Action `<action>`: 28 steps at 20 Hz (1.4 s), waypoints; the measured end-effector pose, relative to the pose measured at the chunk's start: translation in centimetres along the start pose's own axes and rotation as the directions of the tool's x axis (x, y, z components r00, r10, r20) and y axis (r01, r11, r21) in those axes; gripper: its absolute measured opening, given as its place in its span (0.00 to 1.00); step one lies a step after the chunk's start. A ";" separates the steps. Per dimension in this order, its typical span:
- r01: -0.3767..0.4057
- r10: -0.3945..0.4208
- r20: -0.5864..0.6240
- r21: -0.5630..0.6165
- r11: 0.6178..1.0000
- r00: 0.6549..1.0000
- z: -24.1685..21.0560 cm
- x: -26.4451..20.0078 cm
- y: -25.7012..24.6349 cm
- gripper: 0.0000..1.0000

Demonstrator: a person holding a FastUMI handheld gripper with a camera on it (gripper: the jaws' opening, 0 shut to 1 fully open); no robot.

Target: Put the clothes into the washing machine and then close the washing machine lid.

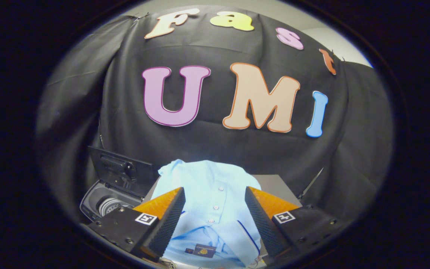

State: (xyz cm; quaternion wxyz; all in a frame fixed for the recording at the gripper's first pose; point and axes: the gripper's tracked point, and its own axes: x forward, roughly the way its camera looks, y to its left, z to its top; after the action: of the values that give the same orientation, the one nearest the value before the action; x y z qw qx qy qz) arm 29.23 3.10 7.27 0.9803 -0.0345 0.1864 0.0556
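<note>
Your claw [215,209] is open above the light blue shirt [209,194] on the tabletop [274,186]. Lower, pinch thick folds, then carry left to the washing machine [103,201], lid [120,170] raised.

grey tabletop [274,185] — black cloth wall [215,149]

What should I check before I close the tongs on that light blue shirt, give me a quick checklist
1. Tongs open: ok, the fingers stand wide apart.
2. Light blue shirt between the fingers: ok, it lies spread on the grey surface, collar nearest.
3. Fingers touching the fabric: cannot tell.
4. Washing machine lid open: ok, it stands raised.
5. Washing machine drum reachable: ok, its opening shows beside the left finger.
6. Drum empty: cannot tell, part of it is hidden.
</note>
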 end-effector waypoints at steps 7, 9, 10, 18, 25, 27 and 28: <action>-0.006 0.009 -0.102 0.031 0.999 0.995 -2.9 2.5 0.0 0.98; -0.016 0.023 -0.116 0.059 0.998 0.993 -3.2 3.3 0.5 0.98; -0.023 0.030 -0.127 0.061 0.998 0.991 -3.5 3.7 0.9 0.98; -0.009 -0.002 -0.219 -0.049 0.999 0.976 -6.0 5.5 1.7 0.95; -0.061 0.074 -0.188 0.073 0.995 0.979 -6.4 5.8 3.2 0.66; -0.051 0.064 -0.204 0.070 0.996 0.977 -6.7 5.6 3.3 0.55; -0.049 0.062 -0.207 0.064 0.997 0.976 -6.7 5.7 3.6 0.50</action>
State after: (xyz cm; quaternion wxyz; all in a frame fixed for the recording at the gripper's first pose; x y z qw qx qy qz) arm 31.62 6.63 -1.19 0.9540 -0.0062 0.2908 0.0735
